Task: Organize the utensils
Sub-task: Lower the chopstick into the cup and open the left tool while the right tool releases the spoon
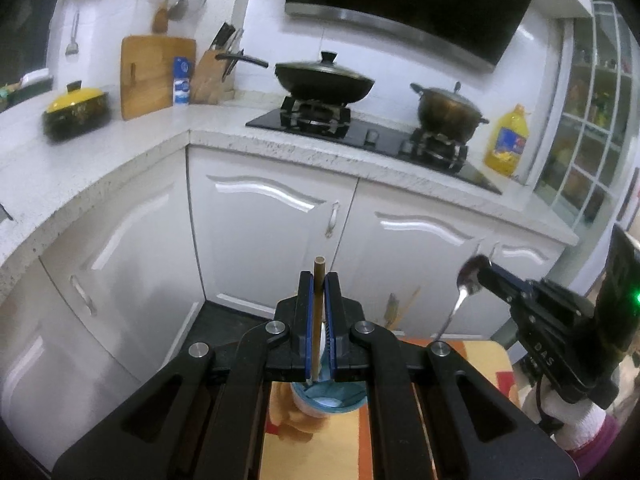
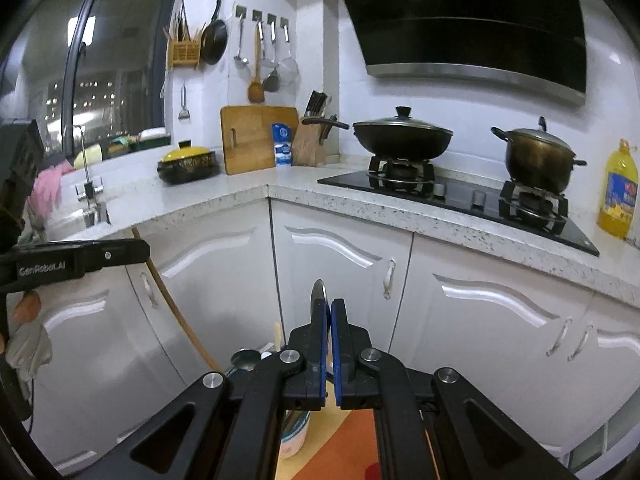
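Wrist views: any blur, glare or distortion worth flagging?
Left wrist: heavy fisheye bend in the countertop; yellow-lidded pot smeared by motion; glare streaks on cabinet doors. Right wrist: sharper; same bending, dark vignette corners, range hood underexposed.

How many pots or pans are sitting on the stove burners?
2. A lidded black wok on the burner nearer the knife block, and a lidded metal pot on the burner nearer the yellow oil bottle.

Ahead of the claw: white countertop [image 2: 240, 196] over white cabinets [image 2: 344, 264]. Black wok [image 2: 402, 138] with lid and metal pot [image 2: 538, 160] on the gas stove [image 2: 460, 196]. Yellow oil bottle [image 2: 618, 192] far right. Cutting board [image 2: 258, 138], knife block [image 2: 310, 142], yellow-lidded casserole [image 2: 188, 164] to the left. Range hood [image 2: 472, 20] above.
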